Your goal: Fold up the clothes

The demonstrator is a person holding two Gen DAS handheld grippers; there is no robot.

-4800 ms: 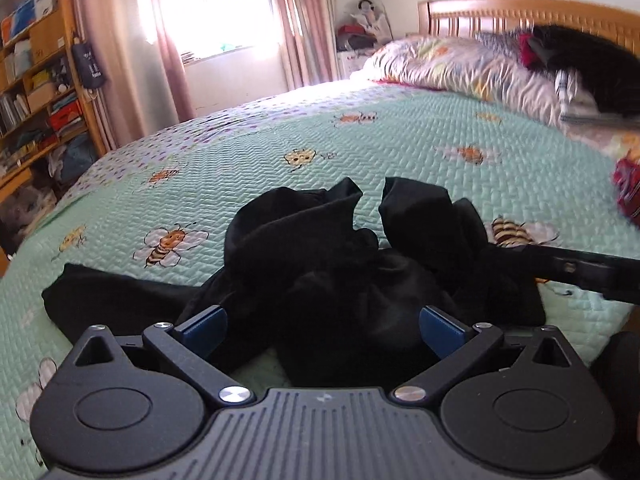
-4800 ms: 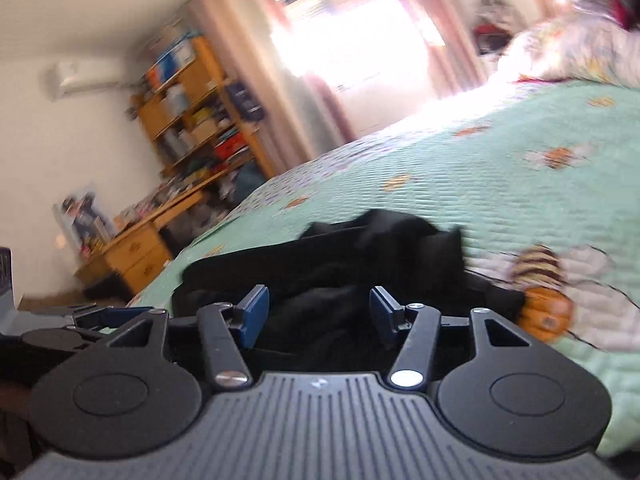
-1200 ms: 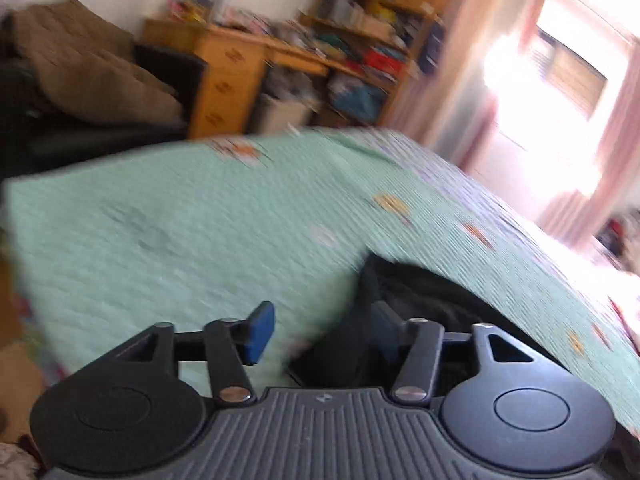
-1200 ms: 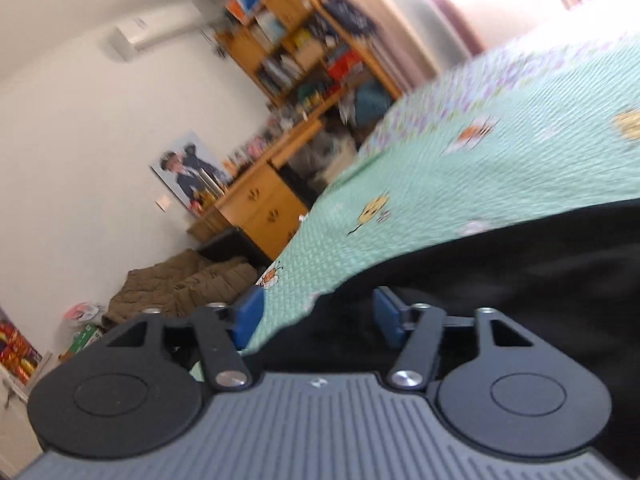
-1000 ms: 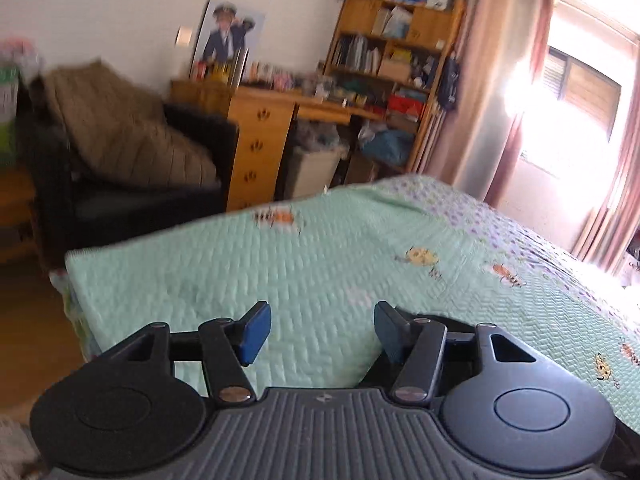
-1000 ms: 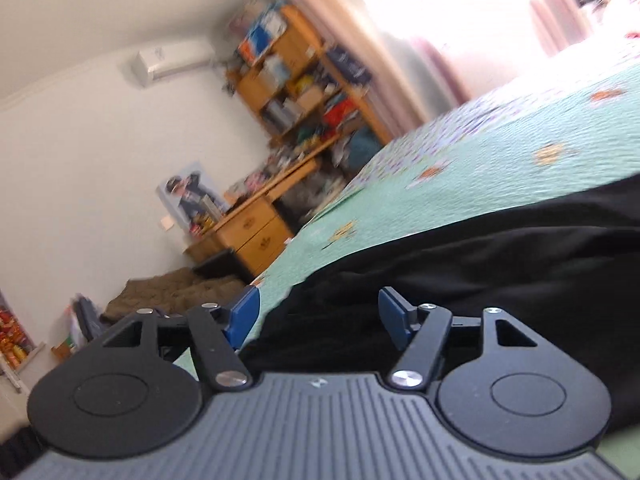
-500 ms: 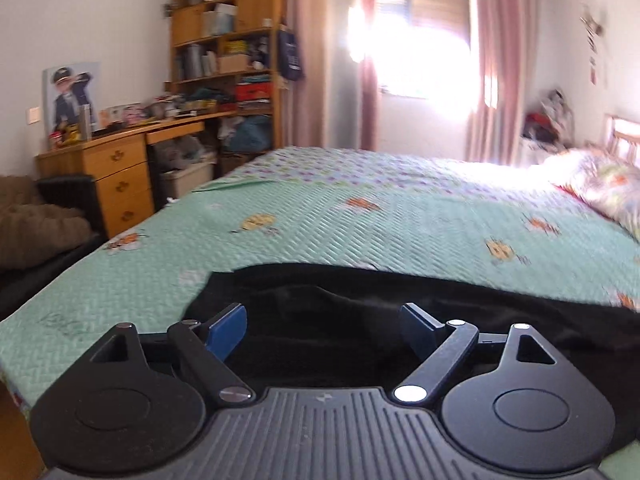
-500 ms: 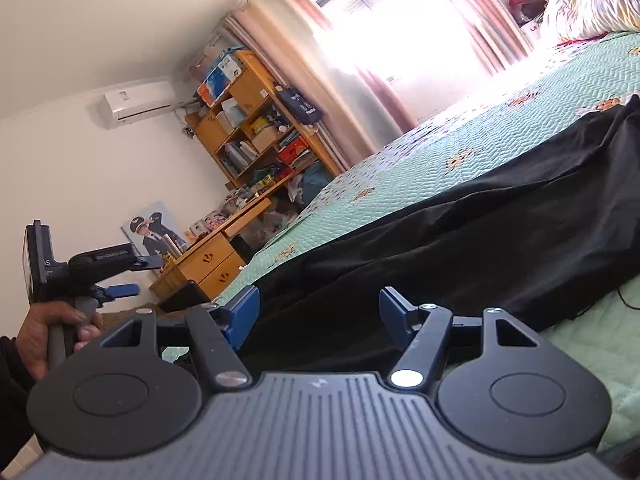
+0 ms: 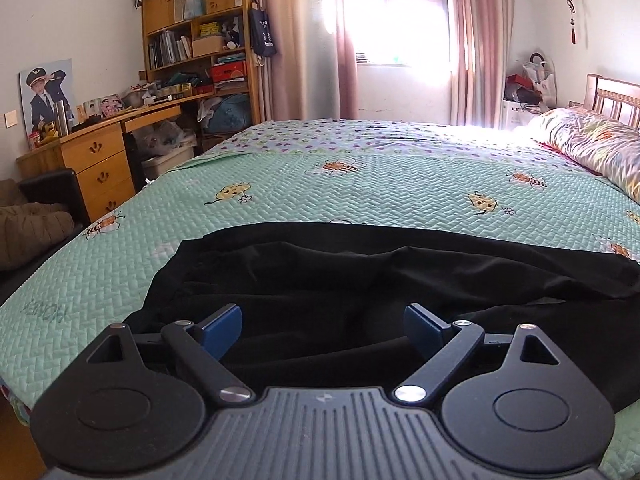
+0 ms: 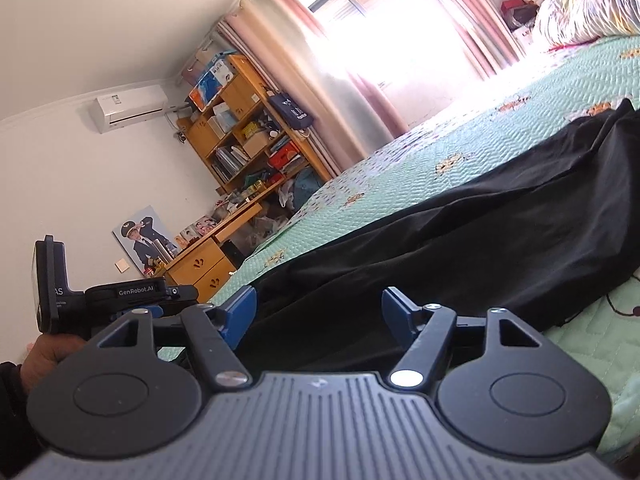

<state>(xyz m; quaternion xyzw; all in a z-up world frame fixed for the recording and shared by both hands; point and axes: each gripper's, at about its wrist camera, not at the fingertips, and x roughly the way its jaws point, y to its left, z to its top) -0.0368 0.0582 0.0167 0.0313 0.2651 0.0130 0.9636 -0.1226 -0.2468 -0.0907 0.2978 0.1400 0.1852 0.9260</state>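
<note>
Black garment (image 9: 360,280) spread on bed (image 9: 360,184), long axis crosswise ahead of both grippers. Left gripper (image 9: 322,324) fingers just opened, wide, gripping nothing; right gripper (image 10: 316,312) same.

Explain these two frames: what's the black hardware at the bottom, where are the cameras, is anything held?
No robot: a person carries a handheld two-finger gripper in each hand, with a fisheye camera on each looking along the fingers. One view shows the left gripper, the other the right gripper; the blue pads are the fingertips. The right view also catches the person's hand holding the left unit. A black garment lies spread on the green bee-print bedspread. Both grippers' jaws have just been opening and stand apart over the cloth; nothing is held.
</note>
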